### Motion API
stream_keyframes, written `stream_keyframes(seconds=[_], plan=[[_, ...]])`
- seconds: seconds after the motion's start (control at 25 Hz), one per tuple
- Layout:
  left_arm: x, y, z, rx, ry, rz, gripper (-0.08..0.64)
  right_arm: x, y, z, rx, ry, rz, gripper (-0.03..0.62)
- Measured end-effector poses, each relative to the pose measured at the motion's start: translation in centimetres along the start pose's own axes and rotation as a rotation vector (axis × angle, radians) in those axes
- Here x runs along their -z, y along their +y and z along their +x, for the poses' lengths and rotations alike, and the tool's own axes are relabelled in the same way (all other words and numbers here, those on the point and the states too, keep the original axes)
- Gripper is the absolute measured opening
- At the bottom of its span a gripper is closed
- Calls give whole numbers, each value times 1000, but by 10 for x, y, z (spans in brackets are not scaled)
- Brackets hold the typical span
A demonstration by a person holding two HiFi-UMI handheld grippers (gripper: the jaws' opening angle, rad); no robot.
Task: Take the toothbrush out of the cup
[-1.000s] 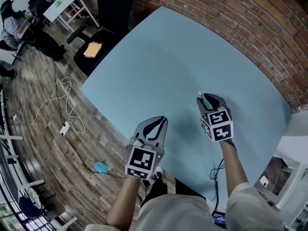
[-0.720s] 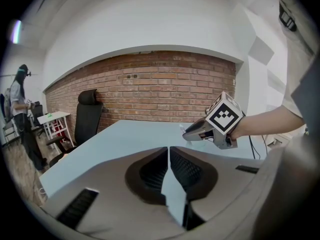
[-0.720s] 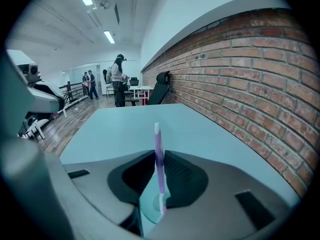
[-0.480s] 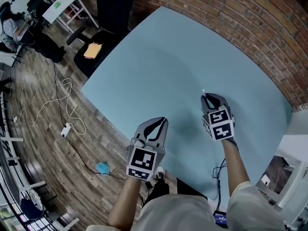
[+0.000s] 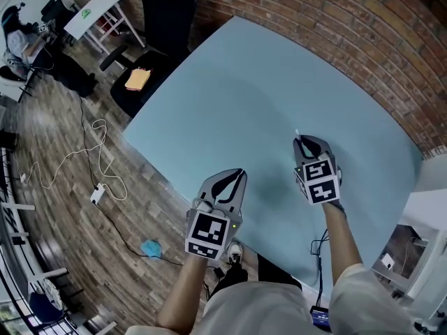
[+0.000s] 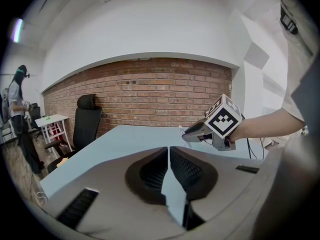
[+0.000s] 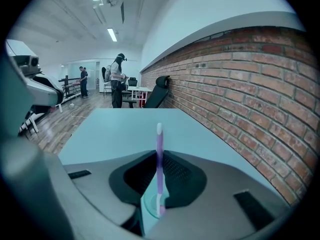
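Since your right gripper (image 7: 159,153) had its jaws clamped on the toothbrush (image 7: 159,136), handle running straight out past its tips, pulling looked like its job; your left gripper (image 6: 169,149) sat pinched together, empty, beside it.

R tongs (image 7: 159,156) since clamped on toothbrush (image 7: 159,134), seemingly.

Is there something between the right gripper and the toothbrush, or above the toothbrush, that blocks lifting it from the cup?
Nothing visible stands in the way. The right gripper is shut on the upright purple toothbrush, just above the cup, and nothing shows over the top of the brush.
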State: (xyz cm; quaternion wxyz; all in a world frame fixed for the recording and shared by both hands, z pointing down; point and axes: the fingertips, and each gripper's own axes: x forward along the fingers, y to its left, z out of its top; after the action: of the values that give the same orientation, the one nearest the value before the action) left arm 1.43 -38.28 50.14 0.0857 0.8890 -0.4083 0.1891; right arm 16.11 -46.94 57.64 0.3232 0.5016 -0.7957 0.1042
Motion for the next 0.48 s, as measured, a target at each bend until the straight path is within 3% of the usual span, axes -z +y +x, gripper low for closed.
stream_keyframes(seconds=[0.48], plan=[[-31, -17, -37, 11, -94, 36, 43, -32, -6, -66, 79, -95, 13, 31]])
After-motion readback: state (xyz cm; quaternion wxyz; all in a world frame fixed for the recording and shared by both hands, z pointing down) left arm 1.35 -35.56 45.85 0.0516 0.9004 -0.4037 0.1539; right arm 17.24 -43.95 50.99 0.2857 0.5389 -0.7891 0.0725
